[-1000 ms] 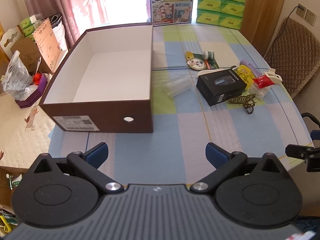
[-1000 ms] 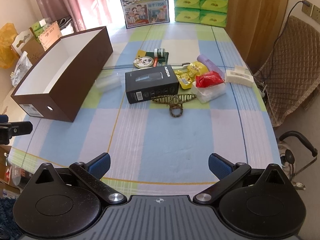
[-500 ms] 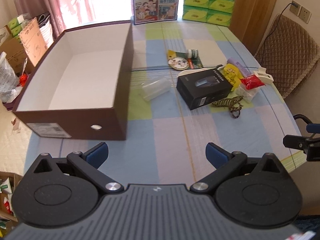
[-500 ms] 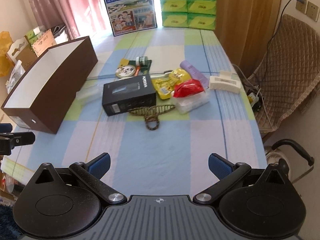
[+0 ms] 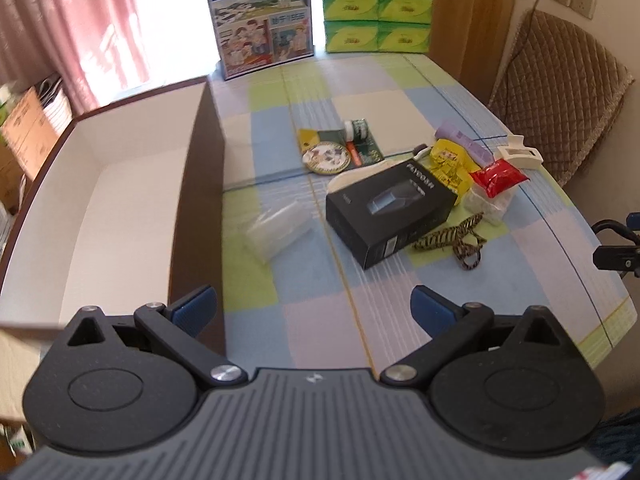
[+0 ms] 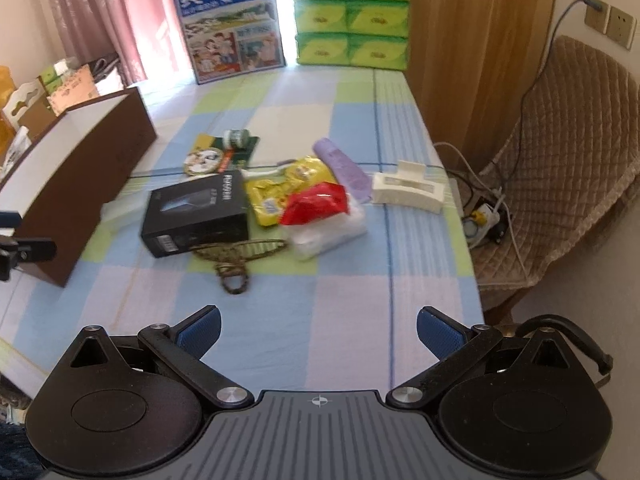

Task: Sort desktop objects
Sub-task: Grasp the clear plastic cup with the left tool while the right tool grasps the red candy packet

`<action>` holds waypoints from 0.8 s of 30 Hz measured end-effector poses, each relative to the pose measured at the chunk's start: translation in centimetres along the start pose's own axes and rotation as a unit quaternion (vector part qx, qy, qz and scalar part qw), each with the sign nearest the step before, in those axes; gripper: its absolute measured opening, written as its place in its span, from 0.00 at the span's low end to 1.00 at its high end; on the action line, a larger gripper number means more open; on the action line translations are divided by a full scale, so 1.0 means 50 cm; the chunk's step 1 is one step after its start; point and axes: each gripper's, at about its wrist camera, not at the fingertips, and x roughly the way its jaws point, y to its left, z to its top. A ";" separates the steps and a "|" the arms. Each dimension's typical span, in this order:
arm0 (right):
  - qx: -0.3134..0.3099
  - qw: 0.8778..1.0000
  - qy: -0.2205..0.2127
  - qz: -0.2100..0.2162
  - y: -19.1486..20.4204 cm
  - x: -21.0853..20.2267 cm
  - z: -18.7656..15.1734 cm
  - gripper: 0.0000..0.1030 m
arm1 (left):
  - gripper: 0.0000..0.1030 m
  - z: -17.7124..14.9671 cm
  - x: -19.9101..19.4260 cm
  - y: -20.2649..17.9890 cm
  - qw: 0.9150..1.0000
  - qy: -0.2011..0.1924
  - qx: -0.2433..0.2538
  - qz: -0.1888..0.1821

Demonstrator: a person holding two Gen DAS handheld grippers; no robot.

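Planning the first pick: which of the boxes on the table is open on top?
The big brown box at the left, white inside and lidless. The black product box beside the pile is closed.

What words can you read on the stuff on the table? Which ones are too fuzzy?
"纯牛奶": big white letters on the blue milk carton at the far end of the table.
Black box: white brand lettering along one edge, too blurred to read.
Yellow packet, green tissue packs, round tin: print too small to read.

The blue milk carton (image 6: 232,24) reads "纯牛奶" across its top.
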 end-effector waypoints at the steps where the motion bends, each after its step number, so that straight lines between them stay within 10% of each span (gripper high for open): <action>1: 0.002 1.000 0.003 0.000 -0.010 0.006 0.002 0.98 | 0.98 0.008 0.009 0.001 1.000 -0.002 0.008 -0.004; 10: 0.023 0.999 0.021 -0.011 -0.082 0.041 0.016 0.98 | 0.93 0.104 0.119 0.017 0.989 0.036 0.135 -0.046; 24: 0.091 0.994 0.055 -0.042 -0.142 0.060 0.001 0.98 | 0.74 0.157 0.326 0.006 0.919 0.151 0.356 -0.078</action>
